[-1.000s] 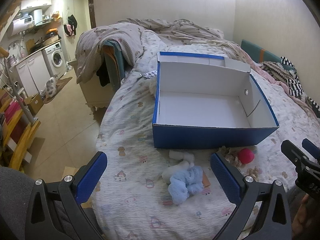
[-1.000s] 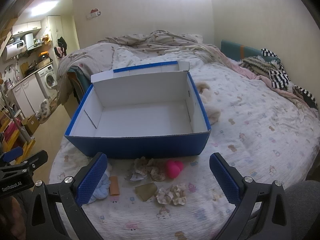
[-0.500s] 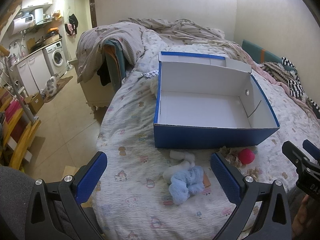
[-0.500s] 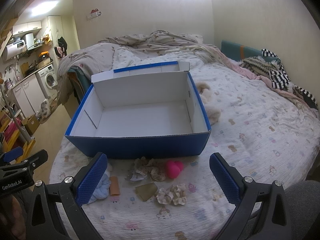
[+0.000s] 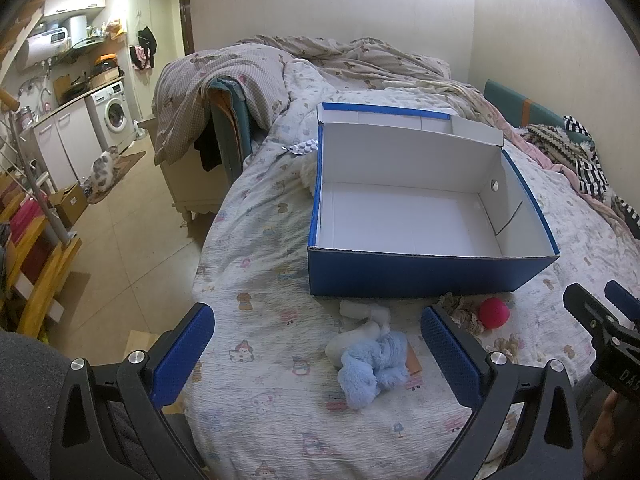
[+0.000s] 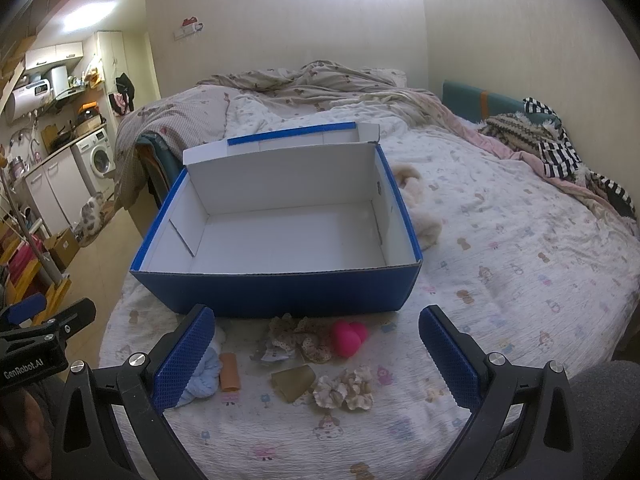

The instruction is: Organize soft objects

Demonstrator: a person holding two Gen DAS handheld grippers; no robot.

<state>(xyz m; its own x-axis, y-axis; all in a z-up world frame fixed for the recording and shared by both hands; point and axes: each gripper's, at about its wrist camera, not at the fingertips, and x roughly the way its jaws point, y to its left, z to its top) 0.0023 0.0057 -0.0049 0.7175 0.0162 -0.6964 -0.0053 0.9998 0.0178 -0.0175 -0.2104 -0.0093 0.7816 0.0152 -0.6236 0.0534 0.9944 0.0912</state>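
While both grippers are hovering low over the near edge of the bed, neither is touching anything: the left gripper is holding its blue-padded jaws spread wide and empty, and the right gripper is doing the same.

Nearest the left gripper, a light blue plush is lying crumpled on the printed sheet, its long axis running from near-left to far-right, with a white rolled cloth touching its far side. A small orange-brown roll is lying just beside the plush, its long axis pointing away toward the box. In the right wrist view a tan folded piece is sitting between the jaws, with a pale frilly scrunchie just beside it on the right. Slightly farther, a dotted scrunchie is touching a pink heart-shaped sponge.

Beyond these, an open blue box with a white inside is standing on the sheet, its long axis running left to right, its lid flap tilting back; its near wall is rising between the loose things and its bare floor. A cream fluffy item is lying against the box's right wall. Farther back, rumpled bedding is piling up, and striped clothes are lying at the far right.
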